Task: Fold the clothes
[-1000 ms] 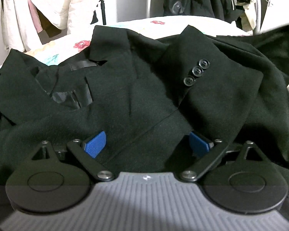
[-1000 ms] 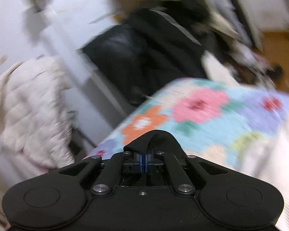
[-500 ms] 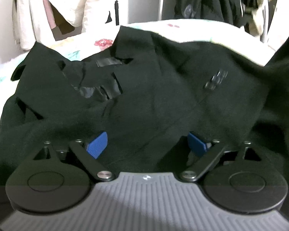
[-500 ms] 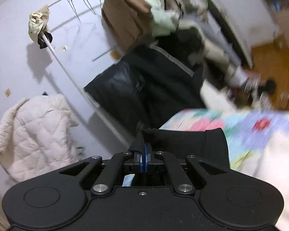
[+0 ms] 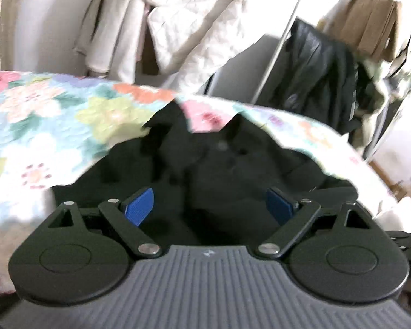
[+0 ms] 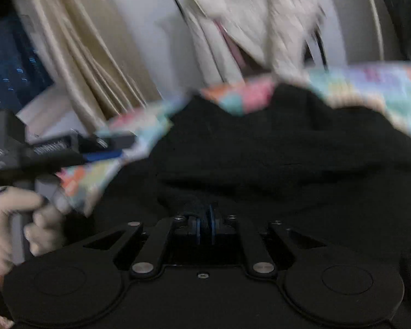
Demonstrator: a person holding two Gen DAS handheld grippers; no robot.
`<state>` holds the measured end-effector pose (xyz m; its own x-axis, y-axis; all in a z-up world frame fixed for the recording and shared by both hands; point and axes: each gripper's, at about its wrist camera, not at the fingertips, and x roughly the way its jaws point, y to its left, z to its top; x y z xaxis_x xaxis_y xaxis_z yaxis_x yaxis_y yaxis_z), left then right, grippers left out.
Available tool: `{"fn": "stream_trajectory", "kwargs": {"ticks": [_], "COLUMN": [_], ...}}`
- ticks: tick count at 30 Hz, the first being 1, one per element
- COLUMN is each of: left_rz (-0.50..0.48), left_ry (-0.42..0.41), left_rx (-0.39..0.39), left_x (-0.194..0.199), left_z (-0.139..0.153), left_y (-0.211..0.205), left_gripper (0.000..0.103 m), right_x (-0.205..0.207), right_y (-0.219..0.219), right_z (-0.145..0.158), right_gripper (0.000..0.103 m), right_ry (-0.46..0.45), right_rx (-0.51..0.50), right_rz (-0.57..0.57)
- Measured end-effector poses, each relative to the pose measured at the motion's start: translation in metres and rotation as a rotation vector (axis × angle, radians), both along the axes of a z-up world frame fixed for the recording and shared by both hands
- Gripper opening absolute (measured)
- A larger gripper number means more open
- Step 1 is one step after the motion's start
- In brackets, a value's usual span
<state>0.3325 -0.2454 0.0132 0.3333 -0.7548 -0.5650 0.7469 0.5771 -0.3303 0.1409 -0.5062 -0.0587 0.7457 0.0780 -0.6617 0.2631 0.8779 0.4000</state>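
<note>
Black coat [image 6: 287, 150] — blurred — is pinched by the right gripper [image 6: 204, 220] on the floral quilt [image 5: 54, 126]; left gripper [image 5: 209, 205] is spread, empty.

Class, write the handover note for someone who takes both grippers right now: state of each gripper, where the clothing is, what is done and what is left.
Left gripper: open, fingers apart over the black coat, holding nothing.
Right gripper: shut on a pinch of the black coat's cloth.
The coat lies bunched on the floral quilt. In the right wrist view the left gripper shows at the left, held by a gloved hand.
Done: the coat is gathered into a heap; both views are blurred, so the number of folds is unclear.
Left: lay the held part down, release it, square up the bundle.
</note>
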Motion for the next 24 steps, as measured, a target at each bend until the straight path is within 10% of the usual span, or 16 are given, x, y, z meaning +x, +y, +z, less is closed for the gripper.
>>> {"fn": "stream_trajectory", "kwargs": {"ticks": [7,16,24], "left_rz": [-0.106,-0.413,-0.609], "left_ry": [-0.127,-0.134,-0.159], "left_rx": [0.011,-0.064,0.008], "left_x": [-0.012,-0.025,-0.046], "left_z": [-0.004,-0.006,-0.021], "left_y": [-0.008,-0.029,-0.056], "left_gripper": [0.092,0.096,0.103], "right_x": [-0.037,-0.084,-0.084], "right_y": [-0.008,-0.045,-0.118], "right_z": [0.011,0.071,0.048], "right_gripper": [0.016,0.047,0.056], "right_ry": [-0.006,-0.109,-0.049], "right_rx": [0.076,0.062,0.249], "right_rz": [-0.037,-0.039,-0.404]}}
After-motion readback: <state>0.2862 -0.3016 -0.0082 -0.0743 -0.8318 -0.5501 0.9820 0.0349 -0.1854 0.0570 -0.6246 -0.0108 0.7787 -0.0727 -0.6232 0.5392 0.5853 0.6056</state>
